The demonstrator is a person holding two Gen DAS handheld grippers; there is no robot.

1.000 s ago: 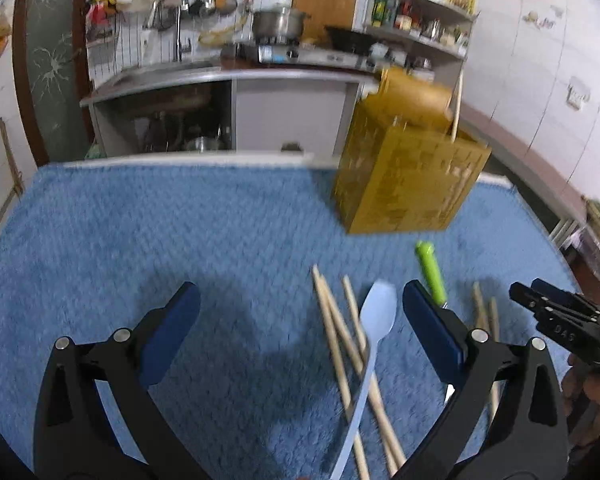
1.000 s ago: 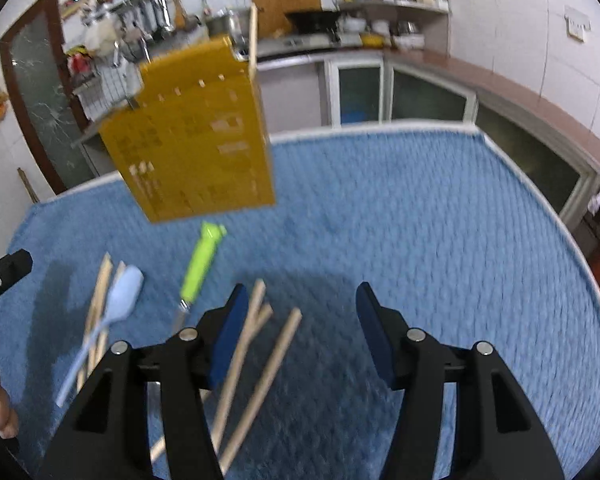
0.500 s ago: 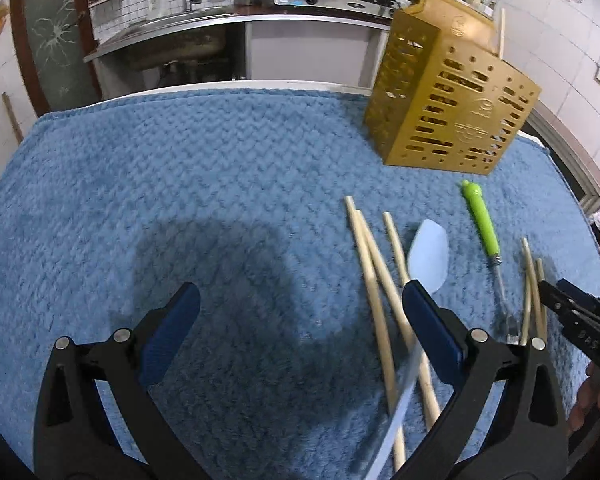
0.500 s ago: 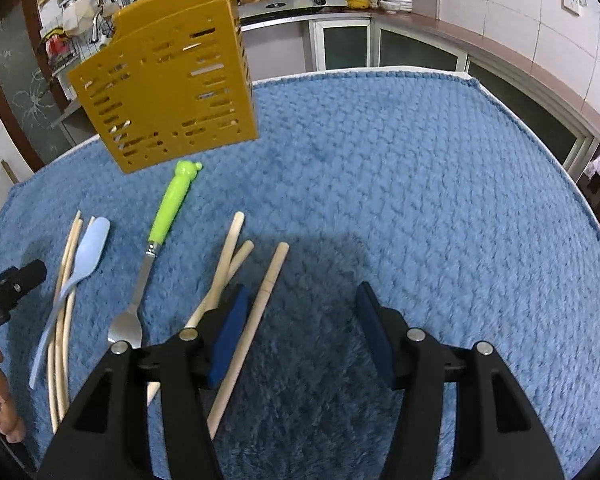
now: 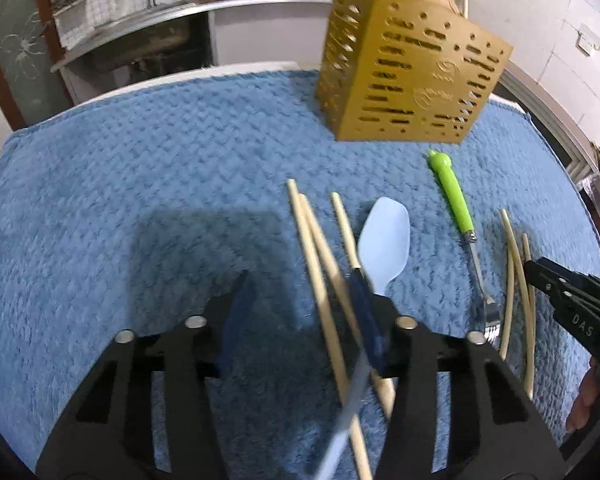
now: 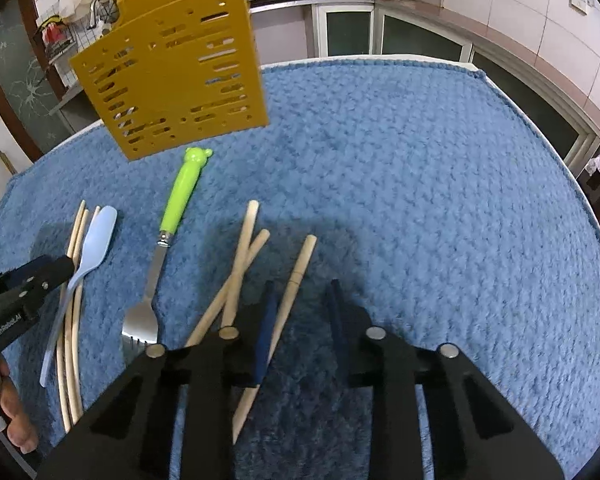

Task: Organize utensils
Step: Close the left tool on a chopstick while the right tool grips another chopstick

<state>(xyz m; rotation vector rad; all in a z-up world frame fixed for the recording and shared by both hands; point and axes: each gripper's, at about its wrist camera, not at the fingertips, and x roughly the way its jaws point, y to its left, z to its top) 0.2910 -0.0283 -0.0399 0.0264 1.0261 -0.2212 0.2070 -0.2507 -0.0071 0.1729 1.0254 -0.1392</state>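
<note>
Left hand-held gripper (image 5: 296,312) has dropped low over the blue towel (image 5: 140,184), and its 2 fingers, wide apart 1 second ago, now have a smaller gap. They are not clamped on anything yet. Its right finger (image 5: 366,312) sits right at the pale blue spoon (image 5: 384,236) and 3 wooden chopsticks (image 5: 320,256). I think it is about to pick one up. The right hand-held gripper (image 6: 300,308) has come down too, fingers also closer but still apart, with 1 chopstick (image 6: 296,280) by its left finger. Beside it lie 2 more sticks (image 6: 240,264) and the green fork (image 6: 176,208). Farther ahead stands the yellow holder (image 6: 172,76), where these things should go. The right side of the towel is bare, so there is room to move. Its far edge is well beyond the holder.
</note>
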